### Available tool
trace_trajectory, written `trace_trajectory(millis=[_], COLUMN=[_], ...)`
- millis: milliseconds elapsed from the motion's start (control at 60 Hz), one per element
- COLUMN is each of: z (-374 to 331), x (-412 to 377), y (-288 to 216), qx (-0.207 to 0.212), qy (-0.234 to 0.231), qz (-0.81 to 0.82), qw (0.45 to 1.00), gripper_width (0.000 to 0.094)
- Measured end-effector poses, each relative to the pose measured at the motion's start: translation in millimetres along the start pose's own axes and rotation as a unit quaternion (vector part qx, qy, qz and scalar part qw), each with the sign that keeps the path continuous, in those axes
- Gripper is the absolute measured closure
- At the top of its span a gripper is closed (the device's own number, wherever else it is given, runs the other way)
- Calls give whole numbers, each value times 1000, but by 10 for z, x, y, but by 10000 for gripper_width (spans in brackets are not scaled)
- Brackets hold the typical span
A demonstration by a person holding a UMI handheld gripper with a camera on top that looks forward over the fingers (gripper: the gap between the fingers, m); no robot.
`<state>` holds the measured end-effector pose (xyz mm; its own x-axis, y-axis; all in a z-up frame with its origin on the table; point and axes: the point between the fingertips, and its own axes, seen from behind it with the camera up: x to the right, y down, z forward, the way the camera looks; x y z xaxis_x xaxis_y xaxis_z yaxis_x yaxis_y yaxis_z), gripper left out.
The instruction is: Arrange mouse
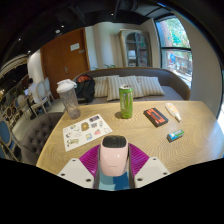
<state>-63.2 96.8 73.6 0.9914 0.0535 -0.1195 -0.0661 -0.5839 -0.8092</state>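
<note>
While the fingers (114, 172) sit clamped on a white and grey mouse (114, 155) at bottom center, it hangs over the tabletop's (150, 140) near edge. Green can (126, 100) stands mid-frame, clear cup (68, 98) w/ lid upper left, sticker sheet (87, 130) btwn them, black card (155, 116) at right.

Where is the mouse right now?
In the gripper view, the mouse sits between the gripper fingers at the near table edge, with the green can beyond it.
</note>
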Motion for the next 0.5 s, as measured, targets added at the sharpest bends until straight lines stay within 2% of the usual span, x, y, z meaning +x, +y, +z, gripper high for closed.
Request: trace_trajectory(millis=[100,217,367,450,483,500], z=[-367,-560,-468,-394,-365,-335], x=[-398,-557,-502,-460,-459,-463], y=[239,740,1258,1430,1359,1397], qx=[13,-11,-44,-58,-38,-47], qy=[-12,10,42,51,50,51], qz=[-28,-52,-38,-42,-30,-27], qw=[999,999,997,996,998,997], gripper_width=[540,538,535,450,438,422])
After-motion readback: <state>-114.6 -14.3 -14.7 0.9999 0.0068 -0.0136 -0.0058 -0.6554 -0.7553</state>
